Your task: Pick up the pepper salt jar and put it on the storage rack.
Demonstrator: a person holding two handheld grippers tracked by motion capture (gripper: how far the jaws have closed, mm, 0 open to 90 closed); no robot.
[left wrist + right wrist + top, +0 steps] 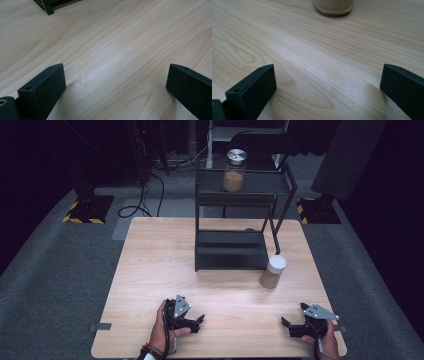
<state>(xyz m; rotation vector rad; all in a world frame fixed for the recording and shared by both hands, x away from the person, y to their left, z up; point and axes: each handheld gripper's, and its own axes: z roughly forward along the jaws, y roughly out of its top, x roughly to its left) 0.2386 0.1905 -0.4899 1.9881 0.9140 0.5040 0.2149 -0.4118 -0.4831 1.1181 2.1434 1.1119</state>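
A black two-tier shelf rack (231,251) stands at the back middle of the wooden table (150,270). On its top shelf sits a glass jar (234,170) with a metal lid and tan contents. A second jar (272,271) with a white lid stands on the table just right of the rack's base; its bottom (333,6) shows at the top of the right gripper view. My left gripper (200,321) rests near the front edge, open, with bare wood between its jaws (115,82). My right gripper (286,325) is at the front right, also open and holding nothing (328,82).
The rack's lower corner (47,7) shows at the top left of the left gripper view. Beyond the table lie grey floor, cables (140,205) and two stand bases with yellow-black tape (86,210). A black chair (260,142) stands behind the rack.
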